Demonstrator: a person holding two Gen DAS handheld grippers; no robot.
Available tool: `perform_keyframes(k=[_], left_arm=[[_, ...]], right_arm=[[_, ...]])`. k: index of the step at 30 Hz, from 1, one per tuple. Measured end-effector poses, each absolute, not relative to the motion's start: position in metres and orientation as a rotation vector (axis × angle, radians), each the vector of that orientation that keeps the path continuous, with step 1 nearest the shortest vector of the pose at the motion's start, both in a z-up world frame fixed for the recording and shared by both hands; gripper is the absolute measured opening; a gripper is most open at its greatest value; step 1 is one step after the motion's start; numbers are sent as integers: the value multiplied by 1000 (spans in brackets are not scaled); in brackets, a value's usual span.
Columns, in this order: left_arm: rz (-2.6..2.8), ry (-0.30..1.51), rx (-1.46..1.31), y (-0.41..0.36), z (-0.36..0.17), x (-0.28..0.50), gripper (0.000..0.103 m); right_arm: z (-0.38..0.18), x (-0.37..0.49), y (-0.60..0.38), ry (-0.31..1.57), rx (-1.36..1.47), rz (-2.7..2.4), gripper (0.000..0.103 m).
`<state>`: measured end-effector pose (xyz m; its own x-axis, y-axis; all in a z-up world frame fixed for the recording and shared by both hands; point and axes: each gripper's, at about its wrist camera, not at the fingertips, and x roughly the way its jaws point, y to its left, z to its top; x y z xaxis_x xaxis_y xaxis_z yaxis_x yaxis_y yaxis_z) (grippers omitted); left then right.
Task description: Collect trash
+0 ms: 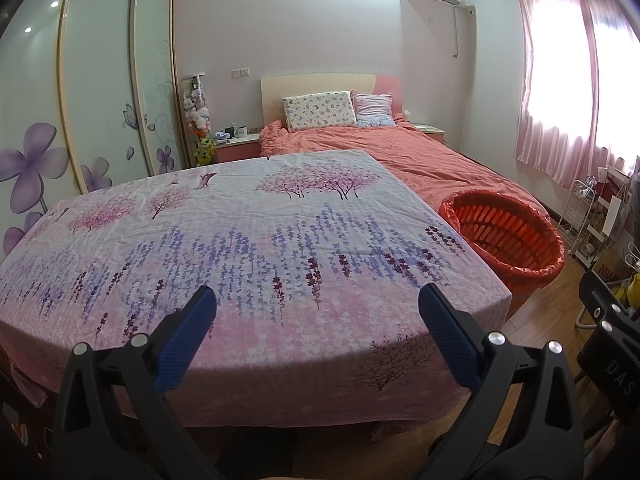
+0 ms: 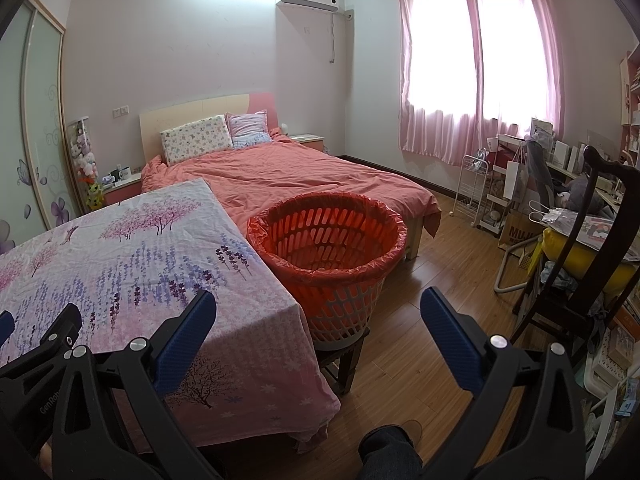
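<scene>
Two handheld grippers hang side by side at the near edge of a table draped in a floral cloth (image 1: 256,240), in a pink bedroom. The left gripper (image 1: 318,300) has its blue-padded jaws spread wide over the cloth near that edge, with nothing between them. The right gripper (image 2: 318,300) is just as wide and just as empty, its left finger over the table's near right corner and its right finger over the wooden floor (image 2: 432,280).

The task's container, a laundry basket (image 2: 340,304) lined with an orange bag (image 2: 276,256), stands on a low dark stool (image 2: 346,364) tight against the table's right edge, between the table and the foot of the bed (image 2: 304,180). From the right gripper it sits straight ahead and near, just beyond the fingertips; from the left gripper it lies ahead and off to the right (image 1: 508,236), past the table's right edge. What lies at the bottom of the bag cannot be made out.

A dark wooden chair (image 2: 580,280) piled with belongings stands on the right. The person's foot (image 2: 408,430) shows at the bottom of the right wrist view.
</scene>
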<state>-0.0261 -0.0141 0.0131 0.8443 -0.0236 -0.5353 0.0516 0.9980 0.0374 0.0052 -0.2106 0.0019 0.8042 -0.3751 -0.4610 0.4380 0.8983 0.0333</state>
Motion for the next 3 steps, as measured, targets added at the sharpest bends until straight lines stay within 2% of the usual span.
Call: perform_keyframes(k=[3], left_arm=[[-40,564,51,-14,13,-26,99]], right_arm=[[2,5,-210,463,141,-437,101]])
